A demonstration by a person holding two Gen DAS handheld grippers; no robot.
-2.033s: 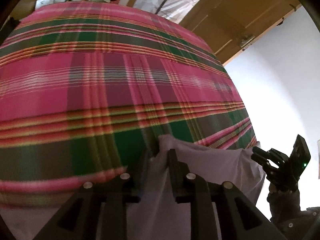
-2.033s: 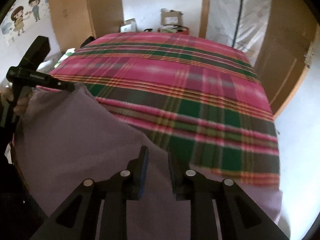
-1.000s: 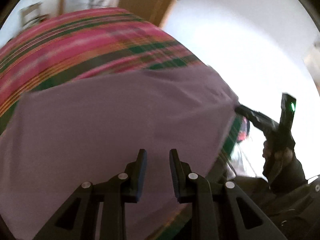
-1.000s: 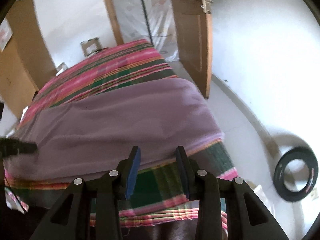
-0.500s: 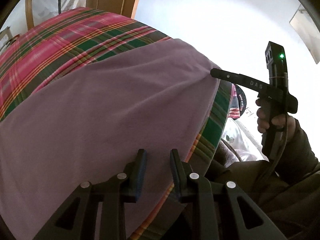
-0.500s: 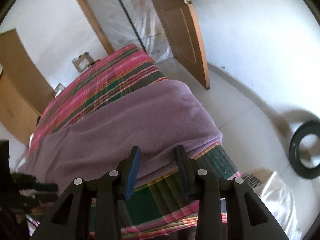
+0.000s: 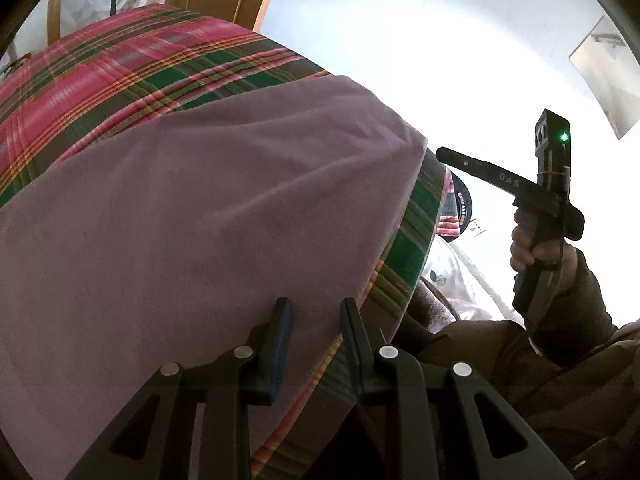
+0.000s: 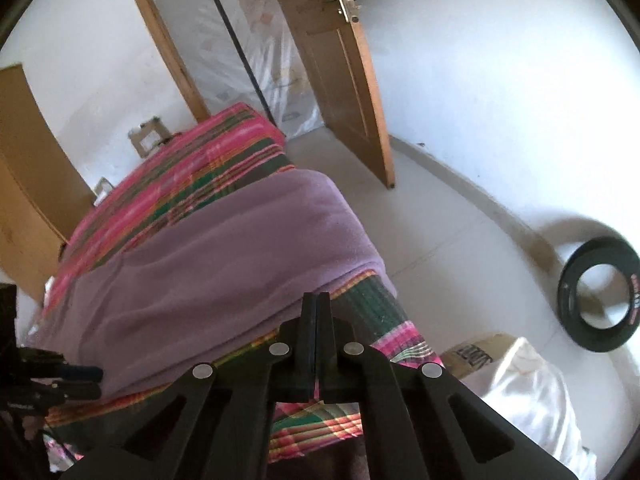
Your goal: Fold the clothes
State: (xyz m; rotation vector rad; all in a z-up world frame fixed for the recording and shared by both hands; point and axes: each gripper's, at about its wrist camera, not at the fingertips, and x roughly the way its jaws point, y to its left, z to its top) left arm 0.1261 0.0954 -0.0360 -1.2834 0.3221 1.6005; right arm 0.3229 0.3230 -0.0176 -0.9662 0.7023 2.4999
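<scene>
On the bed (image 8: 224,152), over its plaid blanket (image 7: 120,68), the purple garment (image 7: 192,216) lies spread near the front edge. My left tool (image 7: 314,312) is spread above its hem; my right tool (image 8: 316,304) is pressed together, empty (nothing pinched). It looks soft, light fleece, likely droopy, so I'd grab the corners.

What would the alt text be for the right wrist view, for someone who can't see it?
A purple cloth lies spread over a plaid bed, its near edge just beyond the shut right tool. Behind stand an open wooden door and white walls; a black ring lies on the floor at right.
</scene>
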